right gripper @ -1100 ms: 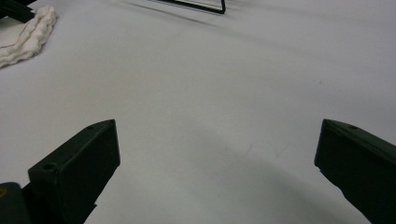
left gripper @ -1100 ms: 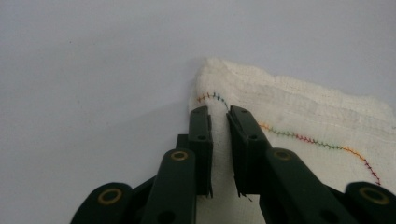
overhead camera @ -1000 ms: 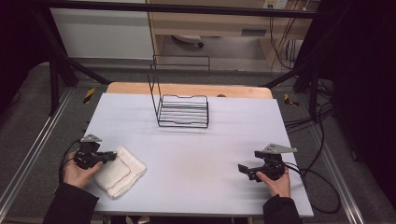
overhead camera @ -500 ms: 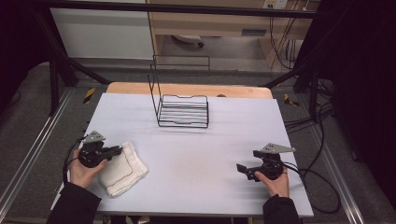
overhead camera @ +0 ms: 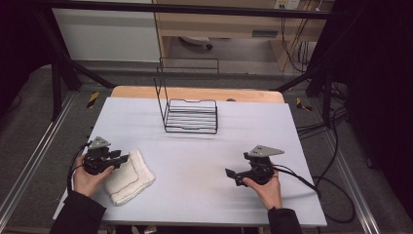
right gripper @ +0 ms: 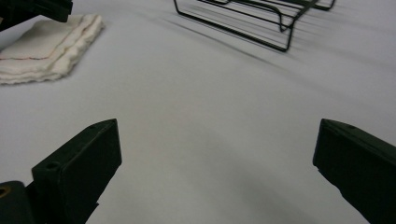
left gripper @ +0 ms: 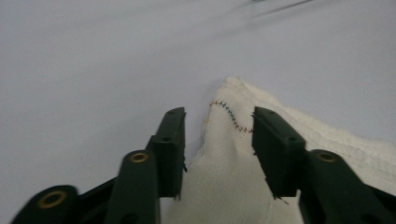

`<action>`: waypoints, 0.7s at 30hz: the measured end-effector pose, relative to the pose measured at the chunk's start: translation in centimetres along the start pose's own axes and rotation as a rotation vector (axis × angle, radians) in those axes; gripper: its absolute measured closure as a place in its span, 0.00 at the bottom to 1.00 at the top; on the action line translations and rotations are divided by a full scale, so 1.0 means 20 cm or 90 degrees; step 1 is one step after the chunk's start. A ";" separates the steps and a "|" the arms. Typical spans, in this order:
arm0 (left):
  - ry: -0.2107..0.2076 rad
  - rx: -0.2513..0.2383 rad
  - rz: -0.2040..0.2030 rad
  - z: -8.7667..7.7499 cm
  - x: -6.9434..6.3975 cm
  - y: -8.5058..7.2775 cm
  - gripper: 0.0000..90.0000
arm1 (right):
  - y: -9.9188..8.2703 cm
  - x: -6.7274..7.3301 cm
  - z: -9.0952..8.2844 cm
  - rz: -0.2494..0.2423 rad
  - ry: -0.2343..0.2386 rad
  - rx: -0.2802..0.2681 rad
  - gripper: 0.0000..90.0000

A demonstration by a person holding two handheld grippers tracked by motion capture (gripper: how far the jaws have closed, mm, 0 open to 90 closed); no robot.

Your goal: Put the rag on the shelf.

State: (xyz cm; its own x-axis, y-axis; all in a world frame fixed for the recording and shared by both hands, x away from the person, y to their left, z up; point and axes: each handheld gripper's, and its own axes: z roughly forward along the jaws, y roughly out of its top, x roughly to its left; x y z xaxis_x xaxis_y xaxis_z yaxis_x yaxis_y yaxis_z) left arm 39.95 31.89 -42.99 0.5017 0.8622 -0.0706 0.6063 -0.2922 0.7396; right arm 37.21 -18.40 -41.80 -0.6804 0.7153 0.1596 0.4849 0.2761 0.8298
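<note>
Black jaws of left gripper [left gripper: 218,135] part-open, straddling raised corner of folded white cloth [left gripper: 243,172]; contact unclear. Cloth at near-left of table [overhead camera: 195,161]. Right gripper [right gripper: 217,168] spread wide over bare surface, holding nothing. Left gripper view alone shows coloured stitching. Wire rack [overhead camera: 191,116] stands far-centre. Left gripper has crept rightward onto cloth.

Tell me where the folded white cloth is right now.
In the high view the folded white cloth lies at the table's near-left, a corner of it between the jaws of the left claw, well short of the wire rack.
</note>
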 end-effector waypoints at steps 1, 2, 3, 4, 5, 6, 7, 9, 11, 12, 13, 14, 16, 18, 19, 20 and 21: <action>0.002 -0.014 -0.007 -0.03 0.01 -0.01 0.54 | 0.01 0.02 0.01 -0.006 0.002 0.000 0.02; 0.002 -0.014 -0.007 -0.03 0.01 -0.01 0.50 | 0.03 0.05 0.03 -0.009 0.006 0.002 0.02; -0.001 -0.020 -0.012 -0.06 0.01 -0.02 0.47 | 0.05 0.08 0.06 -0.014 0.011 0.002 0.02; -0.003 -0.023 -0.016 -0.07 0.02 -0.02 0.44 | 0.06 0.10 0.08 -0.016 0.014 0.004 0.02; -0.004 -0.028 -0.022 -0.09 0.02 -0.03 0.41 | 0.08 0.14 0.11 -0.020 0.022 0.008 0.02; -0.006 -0.028 -0.022 -0.10 0.03 -0.04 0.39 | 0.10 0.17 0.14 -0.026 0.025 0.008 0.02; -0.008 -0.031 -0.025 -0.11 0.03 -0.04 0.39 | 0.10 0.17 0.14 -0.026 0.025 0.008 0.02; -0.004 -0.031 -0.021 -0.13 0.04 -0.05 0.33 | 0.13 0.23 0.20 -0.030 0.033 0.011 0.03; -0.010 -0.031 -0.024 -0.14 0.04 -0.06 0.28 | 0.17 0.29 0.26 -0.035 0.039 0.015 0.03; -0.013 -0.032 -0.026 -0.14 0.04 -0.06 0.24 | 0.18 0.32 0.29 -0.037 0.041 0.017 0.03; -0.014 -0.032 -0.029 -0.14 0.05 -0.07 0.24 | 0.20 0.35 0.32 -0.042 0.044 0.020 0.04; -0.015 -0.032 -0.030 -0.14 0.05 -0.07 0.22 | 0.21 0.38 0.35 -0.044 0.049 0.021 0.04; -0.014 -0.036 -0.034 -0.15 0.06 -0.07 0.18 | 0.23 0.44 0.42 -0.048 0.062 0.026 0.05; -0.013 -0.042 -0.040 -0.16 0.07 -0.08 0.14 | 0.26 0.52 0.51 -0.050 0.082 0.032 0.09; -0.013 -0.045 -0.043 -0.16 0.08 -0.08 0.13 | 0.27 0.55 0.54 -0.052 0.088 0.034 0.11; -0.010 -0.047 -0.045 -0.17 0.08 -0.08 0.13 | 0.27 0.55 0.54 -0.052 0.088 0.034 0.11; -0.007 -0.047 -0.046 -0.17 0.08 -0.08 0.13 | 0.27 0.57 0.58 -0.056 0.089 0.039 0.12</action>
State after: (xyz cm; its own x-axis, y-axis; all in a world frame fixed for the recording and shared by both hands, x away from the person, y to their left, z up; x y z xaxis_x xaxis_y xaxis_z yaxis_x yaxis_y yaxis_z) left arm 37.74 35.15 -42.01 0.4650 0.8752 -0.1333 0.5942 -0.1969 0.7799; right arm 38.43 -1.30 -41.60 -0.7895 0.5912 0.1648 0.4499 0.3749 0.8106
